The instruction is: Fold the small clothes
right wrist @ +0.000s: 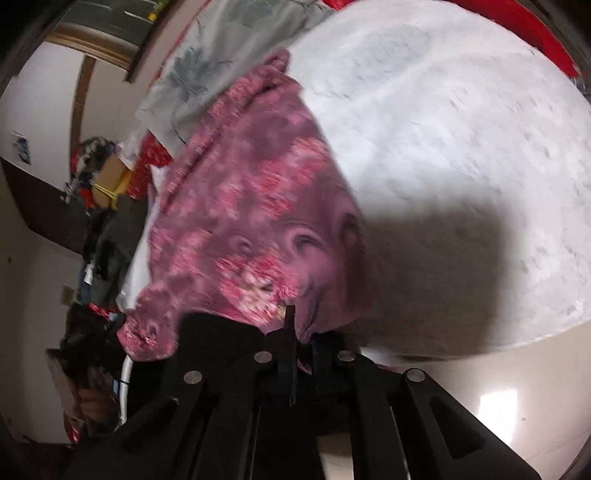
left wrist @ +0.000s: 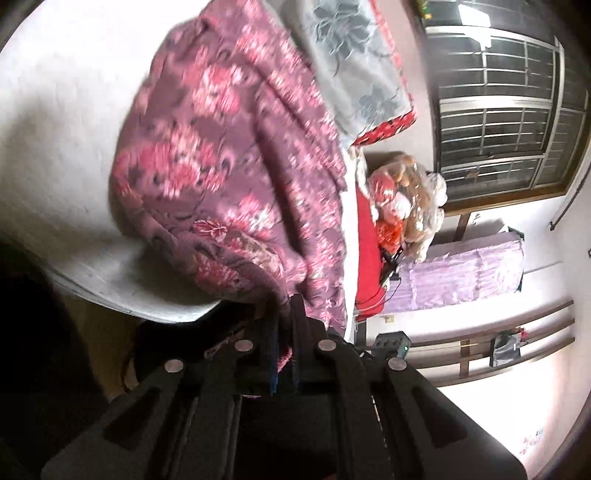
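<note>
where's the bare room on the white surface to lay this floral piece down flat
Right wrist view: the white surface lies bare to the right of the purple floral garment, up to the red fabric. It is crowded left of the garment: the grey floral cloth and clutter beyond.

We find no readable text, label or number in either view. Motion blur smears whatever print there may be.

The floral garment (right wrist: 258, 206) is smeared by motion blur, and its pinched edge is hidden between the fingers (right wrist: 290, 339).
</note>
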`<state>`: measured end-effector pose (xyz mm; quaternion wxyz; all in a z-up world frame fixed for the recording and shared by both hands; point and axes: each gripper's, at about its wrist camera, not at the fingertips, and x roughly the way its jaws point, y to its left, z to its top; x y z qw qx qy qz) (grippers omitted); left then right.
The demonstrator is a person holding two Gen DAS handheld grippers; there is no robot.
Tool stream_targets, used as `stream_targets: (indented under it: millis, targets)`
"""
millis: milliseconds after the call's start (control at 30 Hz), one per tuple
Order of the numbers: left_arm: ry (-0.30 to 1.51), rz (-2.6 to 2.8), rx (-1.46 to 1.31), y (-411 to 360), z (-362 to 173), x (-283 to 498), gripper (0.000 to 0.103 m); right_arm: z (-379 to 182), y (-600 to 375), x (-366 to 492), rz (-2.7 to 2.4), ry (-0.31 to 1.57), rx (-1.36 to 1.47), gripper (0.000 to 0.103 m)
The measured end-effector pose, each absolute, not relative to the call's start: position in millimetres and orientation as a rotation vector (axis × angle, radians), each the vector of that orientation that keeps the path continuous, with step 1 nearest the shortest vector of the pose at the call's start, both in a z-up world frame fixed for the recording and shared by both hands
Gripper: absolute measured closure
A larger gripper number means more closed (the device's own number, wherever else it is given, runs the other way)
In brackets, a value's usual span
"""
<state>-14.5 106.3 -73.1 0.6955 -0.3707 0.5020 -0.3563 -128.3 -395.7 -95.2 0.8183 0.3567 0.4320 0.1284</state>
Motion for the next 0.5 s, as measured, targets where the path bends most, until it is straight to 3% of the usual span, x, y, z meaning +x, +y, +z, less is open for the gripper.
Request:
stream_targets:
  millis: [267, 500]
  targets:
    - [0.904, -0.806, -0.861, 153, -9, -26, 0.102, 9, -394, -166, 0.489, 0.658, 0.868, 0.1]
    - [1.021, -0.772, -0.789, 149, -21, -17, 0.101, -14, -410, -160, 0.309, 0.753, 0.816, 0.101]
